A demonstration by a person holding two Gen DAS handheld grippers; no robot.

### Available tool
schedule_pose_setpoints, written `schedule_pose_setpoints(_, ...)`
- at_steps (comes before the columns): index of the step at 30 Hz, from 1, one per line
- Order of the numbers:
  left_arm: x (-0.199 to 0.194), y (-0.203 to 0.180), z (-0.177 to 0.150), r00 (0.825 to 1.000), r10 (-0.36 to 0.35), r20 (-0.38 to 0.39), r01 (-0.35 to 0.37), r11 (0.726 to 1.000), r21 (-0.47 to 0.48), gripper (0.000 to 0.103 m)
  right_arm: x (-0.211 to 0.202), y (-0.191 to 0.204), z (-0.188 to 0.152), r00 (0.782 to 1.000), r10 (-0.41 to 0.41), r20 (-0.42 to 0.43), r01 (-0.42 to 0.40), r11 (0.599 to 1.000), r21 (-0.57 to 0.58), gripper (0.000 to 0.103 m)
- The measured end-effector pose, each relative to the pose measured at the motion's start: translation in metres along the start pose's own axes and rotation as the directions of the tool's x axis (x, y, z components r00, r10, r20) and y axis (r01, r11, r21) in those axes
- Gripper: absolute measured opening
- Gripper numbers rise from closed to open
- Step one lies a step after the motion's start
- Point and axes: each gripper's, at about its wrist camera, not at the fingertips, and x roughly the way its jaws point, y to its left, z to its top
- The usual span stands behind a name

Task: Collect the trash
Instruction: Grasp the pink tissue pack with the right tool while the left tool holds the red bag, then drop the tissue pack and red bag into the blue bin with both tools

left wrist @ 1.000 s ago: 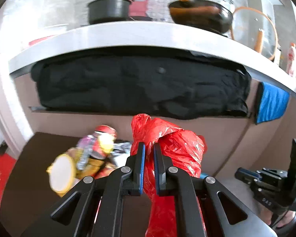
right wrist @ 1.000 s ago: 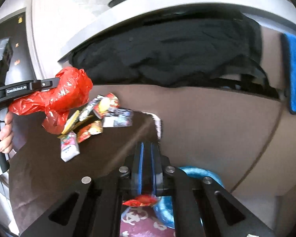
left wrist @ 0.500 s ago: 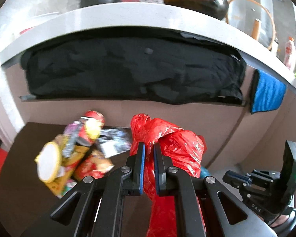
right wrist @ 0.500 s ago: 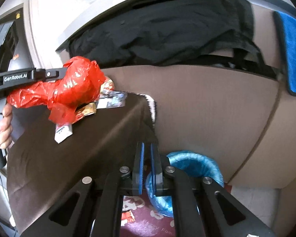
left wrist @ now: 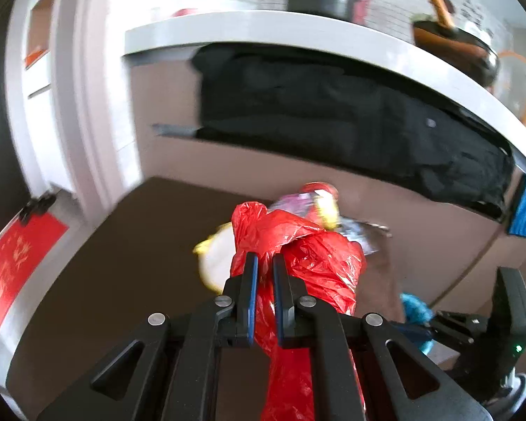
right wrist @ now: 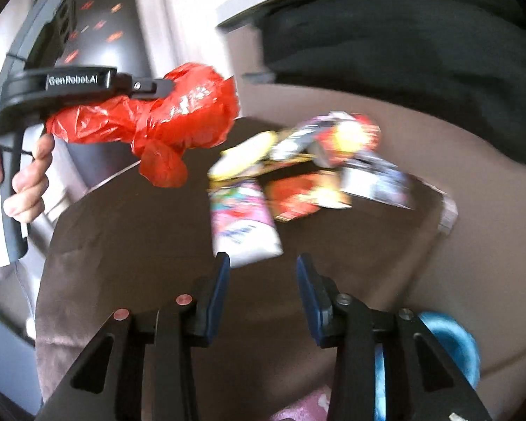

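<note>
Trash wrappers (right wrist: 298,175) lie heaped on the brown tabletop (right wrist: 140,245), just ahead of the right gripper (right wrist: 263,277), whose jaws stand wide and empty. Advisable: close on the nearest white-pink packet (right wrist: 243,224) squarely. Farther left, the left gripper (left wrist: 263,273) is clamped on a red plastic bag (right wrist: 179,115).

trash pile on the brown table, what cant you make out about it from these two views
- Left wrist view: the red plastic bag held in the left gripper covers most of the trash pile.
- Right wrist view: motion blur smears the wrappers, so print and item count are unreadable.
- Right wrist view: the blue bin is cut off behind the right gripper fingers; its contents are hidden.
</note>
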Motion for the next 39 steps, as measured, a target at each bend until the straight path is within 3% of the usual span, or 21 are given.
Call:
schedule_pose_setpoints(4,-0.004,0.036,-0.009,0.998,0.059,0.016,-0.059,0.998,-0.017,0.008,0.041,0.018,0.02,0.998,0.016,-0.056,-0.02,0.998,-0.066,0.036)
schedule_pose_setpoints(8,0.0,0.062,-0.015,0.998,0.065,0.004,-0.065,0.997,-0.049,0.008,0.071,0.015,0.029,0.991,0.025,-0.135,-0.034,0.997,-0.069,0.037)
schedule_pose_setpoints(15,0.017,0.082,-0.027,0.999,0.039,-0.035,-0.042,0.995,-0.096,0.008,0.102,0.022,0.044,0.984,-0.076,-0.16,0.055,0.99,-0.133,0.042)
schedule_pose_setpoints(18,0.021,0.087,-0.032,0.998,0.029,-0.052,-0.034,0.995,-0.099,0.008,0.121,0.007,0.052,0.974,-0.017,-0.226,0.005,0.999,-0.052,0.054)
schedule_pose_setpoints(19,0.022,0.088,-0.033,0.998,0.028,-0.055,-0.033,0.995,-0.096,0.008,0.126,-0.004,0.054,0.968,0.044,-0.248,-0.042,0.999,0.011,0.056)
schedule_pose_setpoints(21,0.023,0.089,-0.034,0.998,0.031,-0.054,-0.036,0.995,-0.096,0.008,0.127,-0.008,0.056,0.963,0.068,-0.259,-0.062,0.998,0.03,0.056)
schedule_pose_setpoints(26,0.027,0.088,-0.037,0.997,0.052,-0.05,-0.057,0.993,-0.1,0.008,0.128,0.019,0.049,0.961,-0.037,-0.274,0.008,0.994,-0.106,0.059)
schedule_pose_setpoints(27,0.026,0.088,-0.038,0.997,0.055,-0.051,-0.06,0.993,-0.101,0.008,0.129,0.032,0.044,0.957,-0.077,-0.28,0.022,0.981,-0.195,0.056)
schedule_pose_setpoints(28,0.026,0.087,-0.039,0.997,0.058,-0.054,-0.063,0.993,-0.101,0.008,0.127,0.04,0.042,0.962,-0.105,-0.254,0.038,0.966,-0.255,0.045)
schedule_pose_setpoints(29,0.025,0.084,-0.04,0.996,0.061,-0.06,-0.067,0.993,-0.098,0.008,0.126,0.045,0.041,0.965,-0.107,-0.241,0.037,0.96,-0.278,0.043)
schedule_pose_setpoints(31,0.02,0.078,-0.041,0.996,0.067,-0.06,-0.071,0.994,-0.086,0.008,0.12,0.049,0.04,0.965,-0.135,-0.224,0.073,0.962,-0.265,0.039)
schedule_pose_setpoints(35,-0.002,0.051,-0.041,0.997,0.073,-0.02,-0.074,0.997,-0.032,0.008,0.078,0.052,0.031,0.985,-0.083,-0.151,0.049,0.975,-0.215,0.037)
schedule_pose_setpoints(39,-0.024,0.0,-0.032,1.0,0.003,0.01,-0.003,1.0,0.031,0.008,0.013,0.041,0.017,0.993,-0.1,-0.055,0.09,0.983,-0.158,0.037)
